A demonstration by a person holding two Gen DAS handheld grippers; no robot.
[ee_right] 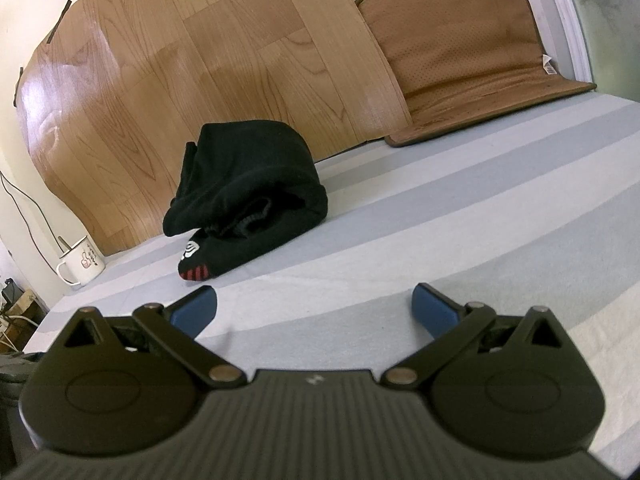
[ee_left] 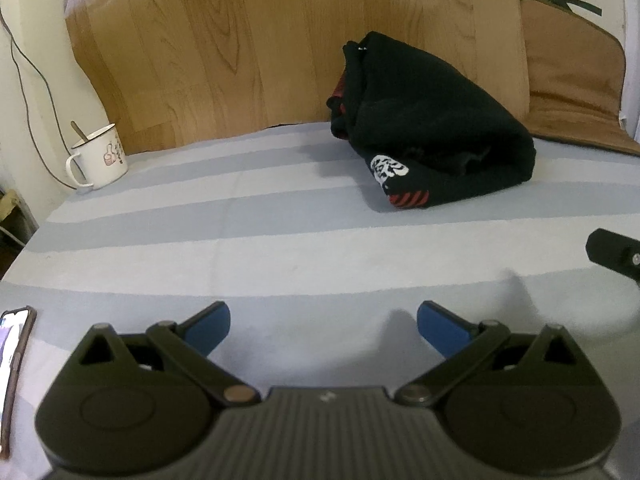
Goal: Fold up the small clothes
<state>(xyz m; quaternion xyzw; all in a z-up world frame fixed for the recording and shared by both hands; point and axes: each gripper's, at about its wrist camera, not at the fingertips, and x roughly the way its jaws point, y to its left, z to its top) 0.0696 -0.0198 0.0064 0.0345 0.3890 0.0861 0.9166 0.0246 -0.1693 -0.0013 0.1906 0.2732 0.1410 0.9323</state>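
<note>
A black garment (ee_left: 432, 128) with a white print and red stripes lies folded in a bundle at the back of the striped sheet, leaning against the wood-pattern board. The right wrist view shows the same black garment (ee_right: 252, 192) left of centre. My left gripper (ee_left: 323, 326) is open well short of it, blue pads apart, nothing between them. My right gripper (ee_right: 314, 308) is also open and empty, low over the sheet. A black part of the right gripper (ee_left: 614, 256) shows at the right edge of the left wrist view.
A white enamel mug (ee_left: 98, 158) with a spoon stands at the far left by the wall. A phone (ee_left: 14, 368) lies at the near left edge. A brown mat (ee_right: 472, 52) leans on the wall at the back right. The striped sheet (ee_left: 280, 240) spreads between.
</note>
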